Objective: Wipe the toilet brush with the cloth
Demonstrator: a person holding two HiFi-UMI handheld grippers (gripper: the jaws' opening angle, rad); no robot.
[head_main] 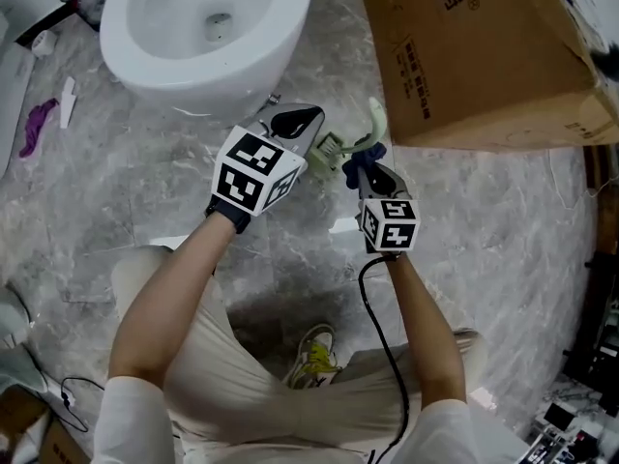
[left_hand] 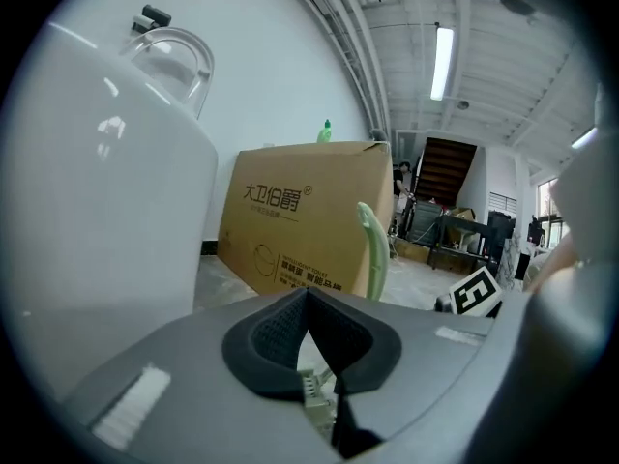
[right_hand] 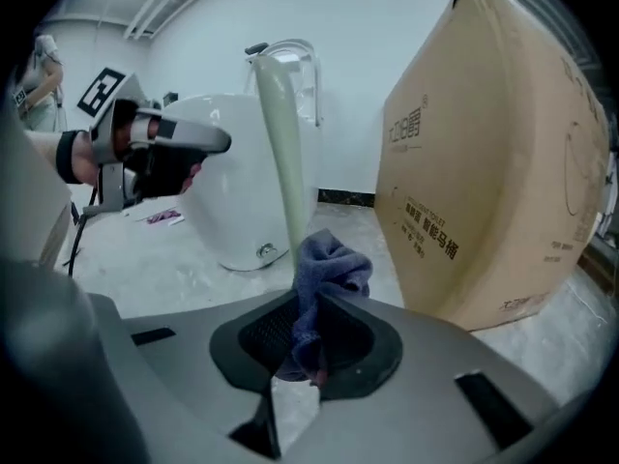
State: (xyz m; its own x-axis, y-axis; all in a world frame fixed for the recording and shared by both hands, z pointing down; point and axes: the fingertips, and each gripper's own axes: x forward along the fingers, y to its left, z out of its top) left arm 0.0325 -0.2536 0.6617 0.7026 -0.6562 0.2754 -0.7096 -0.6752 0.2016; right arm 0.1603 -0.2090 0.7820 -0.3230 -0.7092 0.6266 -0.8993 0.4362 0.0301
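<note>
Far left, a purple item [head_main: 37, 124] is lying on the grey marbled floor [head_main: 503, 220], too small to identify. The white toilet [head_main: 193, 37] is standing beside it, its back being cut off by the head view's top edge.

The left gripper [head_main: 314, 135] is reaching in below the bowl, its jaws closing tight on a pale ridged part of the toilet brush [head_main: 373, 122]. The gripper's own body is hiding most of that part, so whether it is the bristle end cannot be told. The brush's pale green handle is rising clear of the jaws and curving at its tip in front of the box.

The right gripper [right_hand: 308, 307] is sitting just right of the left one, its jaws clamping a bunched blue cloth [right_hand: 331, 264]. The cloth's free end is bulging out past the jaw tips, right at the foot of the handle. Whether it is pressing on the handle is unclear. A black cable [head_main: 382, 356] is trailing back from this gripper along the person's forearm.

At right, a brown cardboard box [head_main: 484, 66] is standing on the floor, cropped by the frame edges. Its side is carrying printed Chinese characters, "大卫伯爵" with a registered mark. Smaller lines below are reading "INTELLIGENT TOILET"; the remaining print is too fine to read.
</note>
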